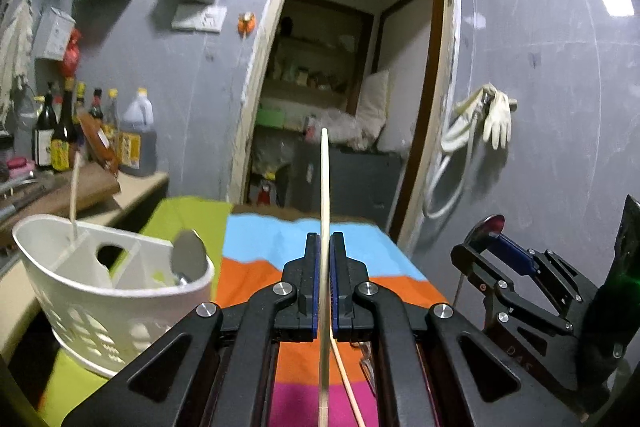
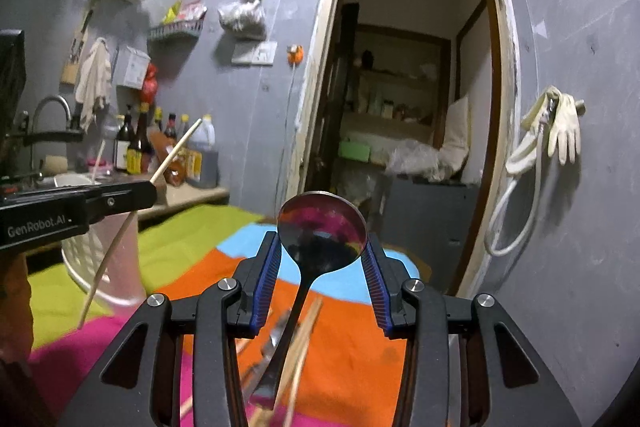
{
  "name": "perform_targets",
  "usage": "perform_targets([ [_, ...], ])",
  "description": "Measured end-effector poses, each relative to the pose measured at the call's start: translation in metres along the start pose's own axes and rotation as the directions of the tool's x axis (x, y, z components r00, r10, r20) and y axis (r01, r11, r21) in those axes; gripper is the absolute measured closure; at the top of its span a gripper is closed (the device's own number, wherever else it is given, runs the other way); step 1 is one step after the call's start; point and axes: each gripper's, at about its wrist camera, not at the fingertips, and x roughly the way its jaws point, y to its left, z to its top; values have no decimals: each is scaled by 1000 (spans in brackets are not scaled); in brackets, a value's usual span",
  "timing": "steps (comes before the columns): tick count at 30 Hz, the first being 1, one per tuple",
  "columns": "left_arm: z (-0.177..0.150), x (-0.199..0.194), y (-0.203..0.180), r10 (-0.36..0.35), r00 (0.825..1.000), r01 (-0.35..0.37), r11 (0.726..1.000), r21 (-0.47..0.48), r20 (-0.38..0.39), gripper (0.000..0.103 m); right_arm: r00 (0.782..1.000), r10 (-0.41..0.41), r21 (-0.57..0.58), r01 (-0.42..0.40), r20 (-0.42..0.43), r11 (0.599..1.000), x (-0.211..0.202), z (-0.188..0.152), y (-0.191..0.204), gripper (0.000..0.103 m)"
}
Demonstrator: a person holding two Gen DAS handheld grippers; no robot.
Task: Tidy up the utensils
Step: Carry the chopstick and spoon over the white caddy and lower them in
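while the left hand-held gripper [image 1: 325, 281] clamps a chopstick [image 1: 324, 187], the right hand-held gripper [image 2: 323, 287] grips a spoon [image 2: 322, 231].

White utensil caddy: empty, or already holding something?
Not empty. The white caddy holds a metal spoon in one compartment and a chopstick in another.
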Motion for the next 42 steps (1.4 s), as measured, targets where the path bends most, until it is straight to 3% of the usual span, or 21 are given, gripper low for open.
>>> perform_targets([
  [16,66,-42,97,78,987,-70,996,-62,142,100,979,134,31,-141,155,990,11,68,48,64],
  [24,91,-47,153,186,953,-172,982,-80,238,100,953,223,34,-235,203,971,24,99,86,64],
  [33,78,-31,206,269,934,-232,957,-172,235,100,947,258,11,-265,190,964,59,103,126,64],
  [42,53,-20,210,293,932,-253,947,-199,213,100,958,272,-10,-273,94,962,88,75,144,64],
])
